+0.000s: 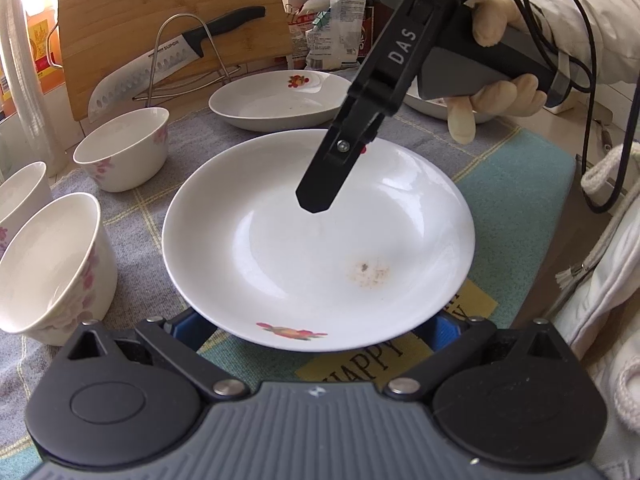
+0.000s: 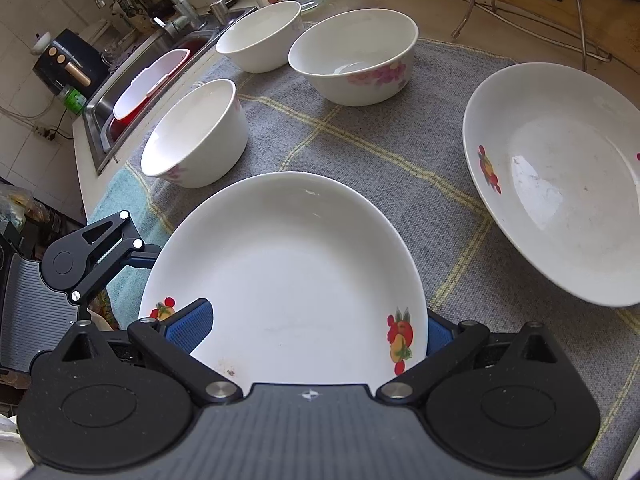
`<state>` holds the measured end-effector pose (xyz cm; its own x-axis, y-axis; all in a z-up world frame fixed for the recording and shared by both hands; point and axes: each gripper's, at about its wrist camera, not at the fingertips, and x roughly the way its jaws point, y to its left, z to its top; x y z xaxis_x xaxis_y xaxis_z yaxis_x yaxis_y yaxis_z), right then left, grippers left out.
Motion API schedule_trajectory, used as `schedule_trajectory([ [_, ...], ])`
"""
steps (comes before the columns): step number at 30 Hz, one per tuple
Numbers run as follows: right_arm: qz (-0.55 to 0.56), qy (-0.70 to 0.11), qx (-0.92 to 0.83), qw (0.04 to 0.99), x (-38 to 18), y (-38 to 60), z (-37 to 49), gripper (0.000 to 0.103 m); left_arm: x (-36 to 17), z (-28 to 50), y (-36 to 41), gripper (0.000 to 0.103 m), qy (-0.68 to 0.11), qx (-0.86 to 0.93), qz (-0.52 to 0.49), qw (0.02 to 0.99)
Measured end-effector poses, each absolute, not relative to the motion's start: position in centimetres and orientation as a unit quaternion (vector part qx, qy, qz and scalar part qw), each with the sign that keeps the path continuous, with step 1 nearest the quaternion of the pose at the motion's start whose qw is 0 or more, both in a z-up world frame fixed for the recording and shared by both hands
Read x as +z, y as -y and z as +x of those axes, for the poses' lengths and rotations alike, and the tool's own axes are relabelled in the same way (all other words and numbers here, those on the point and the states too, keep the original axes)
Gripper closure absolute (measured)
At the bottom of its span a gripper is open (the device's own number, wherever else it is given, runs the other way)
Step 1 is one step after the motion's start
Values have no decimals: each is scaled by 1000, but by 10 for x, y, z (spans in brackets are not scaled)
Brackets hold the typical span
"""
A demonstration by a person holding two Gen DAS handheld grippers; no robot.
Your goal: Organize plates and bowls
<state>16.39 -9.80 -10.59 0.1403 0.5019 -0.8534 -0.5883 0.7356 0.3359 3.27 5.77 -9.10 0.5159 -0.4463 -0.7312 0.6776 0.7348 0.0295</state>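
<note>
A white plate (image 1: pixel 304 248) with fruit prints and a brown stain sits mid-frame over the checked mat (image 1: pixel 520 168). My right gripper (image 1: pixel 320 196) reaches in from the upper right and is shut on its far rim. In the right wrist view one blue pad (image 2: pixel 192 328) lies on top of the plate (image 2: pixel 288 264) and the other shows below the rim, either side of my right gripper (image 2: pixel 316 332). My left gripper (image 1: pixel 316 326) stands wide open, its pads (image 1: pixel 186 326) under the near rim. A second plate (image 1: pixel 276 100) (image 2: pixel 560 200) and three bowls (image 1: pixel 124 148) (image 1: pixel 52 264) (image 2: pixel 352 56) stand around.
A knife (image 1: pixel 160 68) rests on a wire rack against a wooden cutting board (image 1: pixel 160 20) at the back. A third dish (image 1: pixel 428 106) is partly hidden behind the right gripper. A sink (image 2: pixel 132 80) with a tap lies beyond the mat's far-left edge. Gloved hand (image 1: pixel 500 96) holds the right gripper.
</note>
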Motion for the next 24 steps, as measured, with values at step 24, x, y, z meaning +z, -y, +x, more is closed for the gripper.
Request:
schedule_trajectory([
  [24, -12, -521, 327, 788, -83, 147, 130, 0, -71, 27, -26, 1, -359, -371, 175, 838],
])
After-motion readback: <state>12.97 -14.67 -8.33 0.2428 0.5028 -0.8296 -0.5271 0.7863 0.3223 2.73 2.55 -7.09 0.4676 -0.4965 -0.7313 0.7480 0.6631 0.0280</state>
